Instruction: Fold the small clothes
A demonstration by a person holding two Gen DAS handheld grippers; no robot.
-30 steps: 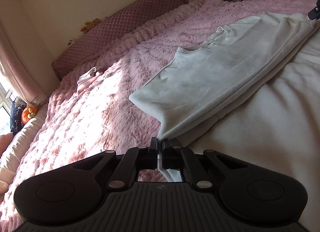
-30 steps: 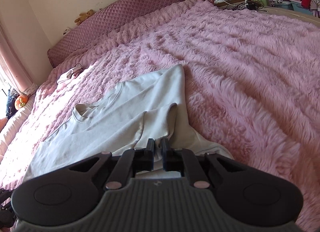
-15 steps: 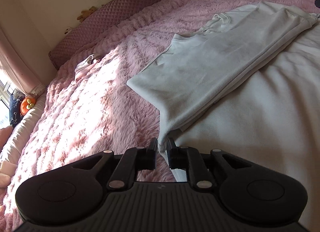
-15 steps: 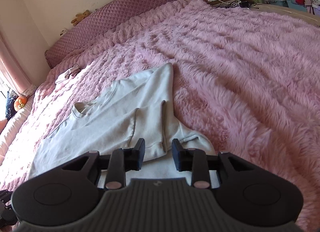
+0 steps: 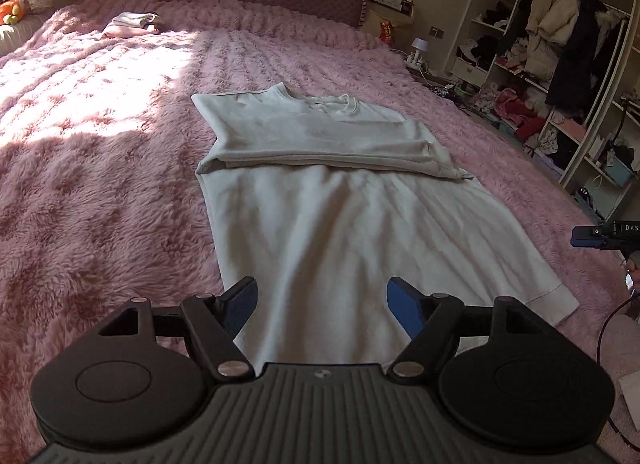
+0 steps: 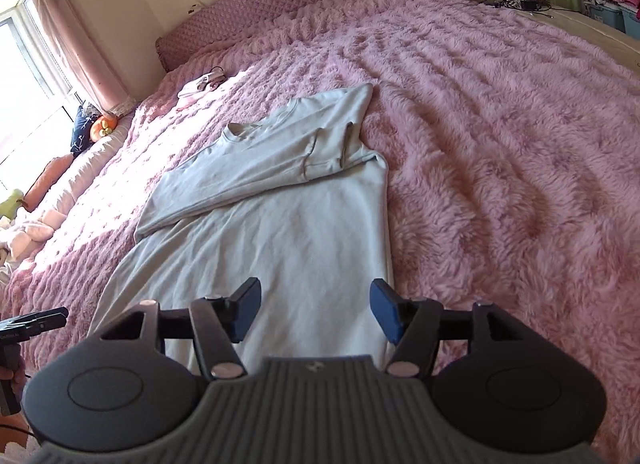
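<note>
Both grippers are empty and widening: the left gripper has its jaws opening over the near part of the pale long-sleeved top, nothing pinched between them, and the right gripper is opening the same way above the cloth nearer its right edge. That top lies flat on the fluffy pink bedspread, its sleeves folded across the chest in 1 band just below the collar. I'd judge the next fold is the hem going up toward the collar, so each gripper should come down on 1 hem corner, pinch every layer, lift together and lay the edge square so the sleeve band stays put. Soft knit sags, so keep it taut. Readable writing is scarce: only "DAS" shows on the other gripper's body at the left view's right edge.
</note>
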